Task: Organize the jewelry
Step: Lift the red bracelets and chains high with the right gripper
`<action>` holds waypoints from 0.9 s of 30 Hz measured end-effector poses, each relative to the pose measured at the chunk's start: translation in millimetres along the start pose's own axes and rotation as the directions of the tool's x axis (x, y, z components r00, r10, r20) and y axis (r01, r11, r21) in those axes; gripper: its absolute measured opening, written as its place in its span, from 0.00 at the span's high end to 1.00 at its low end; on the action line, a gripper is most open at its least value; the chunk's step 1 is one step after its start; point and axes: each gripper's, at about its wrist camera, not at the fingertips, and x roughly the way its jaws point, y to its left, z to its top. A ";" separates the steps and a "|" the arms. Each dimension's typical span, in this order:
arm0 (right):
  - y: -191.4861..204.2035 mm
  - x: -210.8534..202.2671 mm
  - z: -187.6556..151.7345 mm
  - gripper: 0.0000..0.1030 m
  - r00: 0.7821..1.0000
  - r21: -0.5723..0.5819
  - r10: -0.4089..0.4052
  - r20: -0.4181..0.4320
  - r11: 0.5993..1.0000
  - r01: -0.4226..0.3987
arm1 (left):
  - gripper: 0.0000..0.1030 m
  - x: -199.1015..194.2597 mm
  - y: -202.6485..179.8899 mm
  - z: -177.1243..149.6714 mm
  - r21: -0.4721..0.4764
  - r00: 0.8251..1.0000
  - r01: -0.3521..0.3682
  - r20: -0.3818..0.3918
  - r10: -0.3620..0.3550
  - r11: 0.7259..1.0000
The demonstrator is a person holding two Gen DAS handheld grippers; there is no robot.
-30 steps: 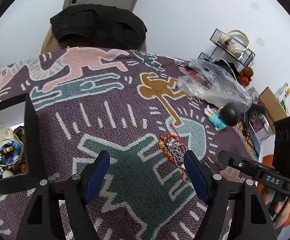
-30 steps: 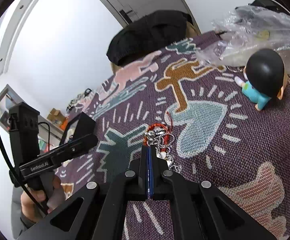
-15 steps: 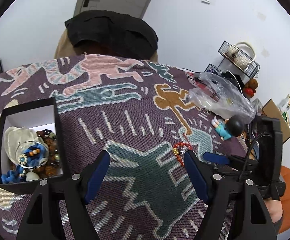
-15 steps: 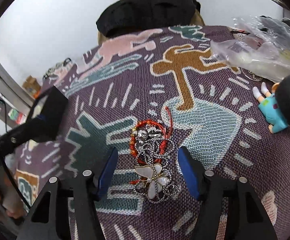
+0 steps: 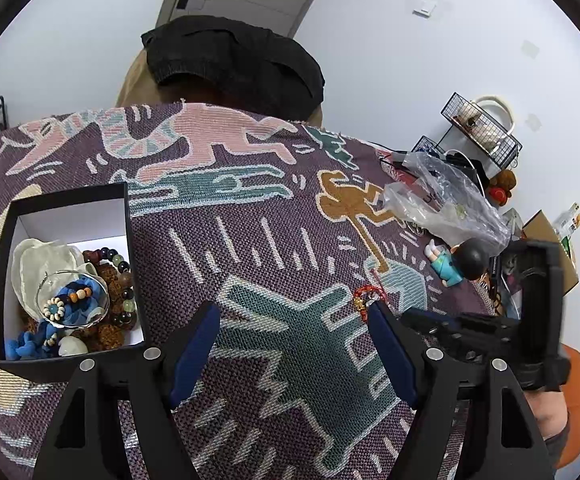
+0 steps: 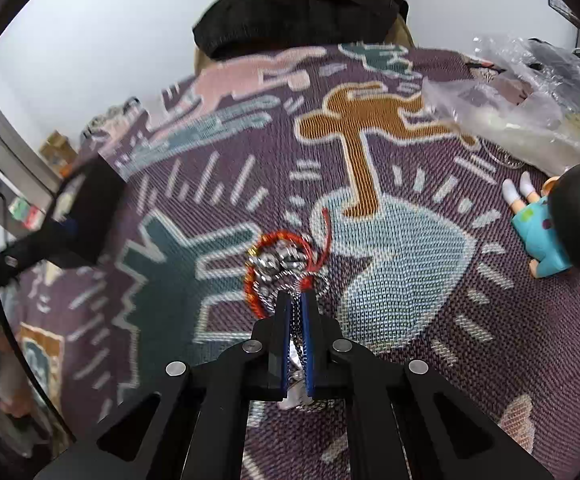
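A tangle of jewelry lies on the patterned cloth: a red cord bracelet (image 6: 255, 280), a silver chain (image 6: 285, 260) and a white butterfly pendant (image 6: 296, 378) under the fingers. My right gripper (image 6: 296, 298) points down into the tangle, jaws closed on the silver chain. In the left wrist view the tangle (image 5: 364, 296) shows beside my right gripper (image 5: 408, 315), which reaches in from the right. My left gripper (image 5: 294, 320) hangs open over bare cloth with nothing between its fingers. A black box (image 5: 65, 200) at the left holds several bead bracelets and blue pieces.
A small doll in a teal shirt (image 6: 550, 232) lies to the right of the jewelry, beside a crumpled plastic bag (image 6: 530, 108). A chair with a black garment (image 5: 233, 60) stands at the table's far edge. Wire baskets (image 5: 482, 128) and clutter fill the far right.
My right gripper opened over the jewelry tangle, then closed on the silver chain. The left wrist view shifted, so the black box came fully into sight at the left.
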 end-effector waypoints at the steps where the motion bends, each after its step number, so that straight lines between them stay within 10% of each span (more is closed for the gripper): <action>1: 0.3 -4.8 1.5 0.94 1.000 0.002 0.003 0.015 1.000 -0.003 | 0.25 0.0 -0.3 0.1 0.000 1.000 0.000 -0.002 0.000 1.000; 11: -12.3 -86.0 18.2 0.94 0.973 0.051 0.063 0.222 0.996 -0.076 | 0.25 10.4 -21.3 -0.3 0.041 1.000 0.006 -0.030 -0.005 0.999; 27: -27.4 -232.2 16.7 0.94 0.852 0.076 0.037 0.523 0.993 -0.089 | 0.25 40.3 -73.1 -5.2 0.134 0.995 0.040 -0.096 -0.028 0.990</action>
